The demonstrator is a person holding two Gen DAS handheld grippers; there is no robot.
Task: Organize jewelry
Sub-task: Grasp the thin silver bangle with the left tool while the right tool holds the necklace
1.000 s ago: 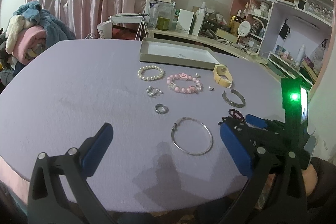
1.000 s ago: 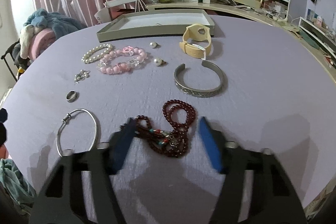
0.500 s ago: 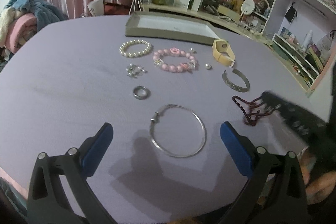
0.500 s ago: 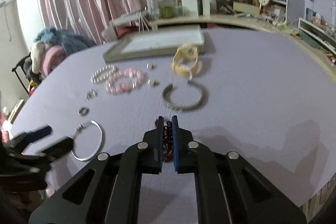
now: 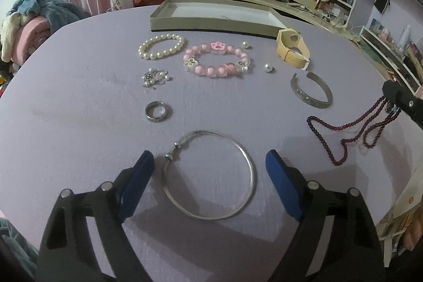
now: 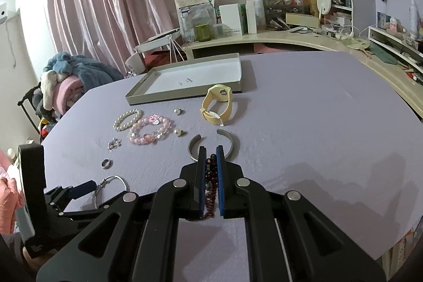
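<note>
The silver bangle (image 5: 210, 175) lay flat between the left gripper's (image 5: 210, 171) parted jaws; the right gripper (image 6: 211, 171) was clamped on the bead necklace (image 6: 210, 186).

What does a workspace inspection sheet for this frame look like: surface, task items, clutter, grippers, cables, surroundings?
Surface: lilac table, nothing spilled.
Job's things: open tray at the far edge, nothing in it; pearl bracelet, pink bead bracelet, yellow watch, silver cuff, ring, small charm cluster, two loose pearls and thin bangle lie on the table; dark red bead necklace partly lifted, its lower loops trailing down to the table.
Clutter: nothing seen on the table.
Grippers: left gripper open, straddling the bangle; right gripper shut on the necklace.
Cables: nothing seen.
Surroundings: pink curtain, crowded desk, blanket pile.
</note>
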